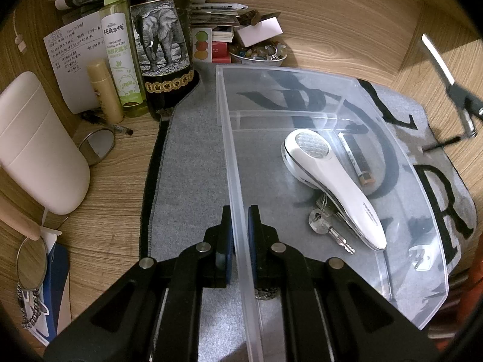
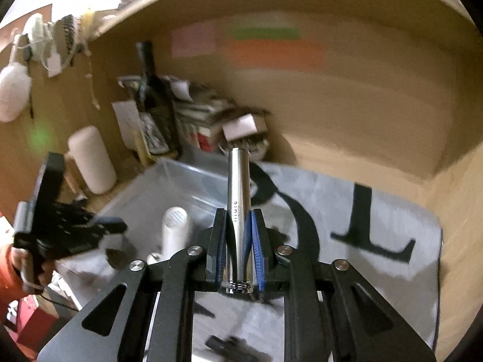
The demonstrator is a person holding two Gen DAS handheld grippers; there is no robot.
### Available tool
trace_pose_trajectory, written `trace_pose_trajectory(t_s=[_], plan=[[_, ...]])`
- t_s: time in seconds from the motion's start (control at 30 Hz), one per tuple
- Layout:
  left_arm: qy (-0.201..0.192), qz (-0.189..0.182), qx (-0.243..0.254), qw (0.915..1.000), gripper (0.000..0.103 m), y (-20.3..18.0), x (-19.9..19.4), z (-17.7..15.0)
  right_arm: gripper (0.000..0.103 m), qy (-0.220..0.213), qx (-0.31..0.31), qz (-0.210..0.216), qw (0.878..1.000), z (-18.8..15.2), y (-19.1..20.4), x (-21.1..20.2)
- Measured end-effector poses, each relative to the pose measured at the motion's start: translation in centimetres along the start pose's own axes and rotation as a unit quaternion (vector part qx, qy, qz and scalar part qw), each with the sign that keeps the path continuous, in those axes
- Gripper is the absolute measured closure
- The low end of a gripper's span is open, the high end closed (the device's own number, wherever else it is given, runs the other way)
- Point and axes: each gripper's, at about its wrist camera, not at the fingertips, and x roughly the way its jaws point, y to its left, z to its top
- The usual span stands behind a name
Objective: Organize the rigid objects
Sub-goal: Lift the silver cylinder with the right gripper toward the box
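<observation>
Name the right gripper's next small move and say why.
Probably carry the silver metal tube left over the clear plastic bin and lower it: the right gripper grips it above the mat, while the left gripper clamps the bin's wall.
</observation>
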Motion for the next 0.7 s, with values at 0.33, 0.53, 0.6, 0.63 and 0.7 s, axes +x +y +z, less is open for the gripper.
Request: trace_pose_trajectory(t_s=[0.33, 0.53, 0.6, 0.63, 0.7], plan=[[0.000, 0.000, 0.000, 1.0000, 0.094, 0.0, 0.0, 0.0, 0.089, -0.029, -0.044, 0.052, 0.997, 2.0, 4.5, -0.6], [0.000, 0.000, -0.001, 1.0000, 0.094, 0.1, 0.0, 0.0, 0.089, -0.001, -0.057, 0.088, 0.994, 1.0, 7.1, 1.4], [0.000, -0.001, 0.000, 1.0000, 0.094, 0.0, 0.0, 0.0, 0.089, 0.014, -0.059, 0.095, 0.994, 0.4, 7.6, 2.5], [0.000, -0.001, 0.000, 1.0000, 0.094, 0.0, 0.0, 0.0, 0.089, 0.021, -0.060, 0.097, 0.993, 0.2, 7.8, 3.0], [0.000, 0.000, 0.000, 1.0000, 0.094, 0.0, 0.0, 0.0, 0.089, 0.043, -0.063, 0.100, 0.992, -0.4, 8.2, 4.5]])
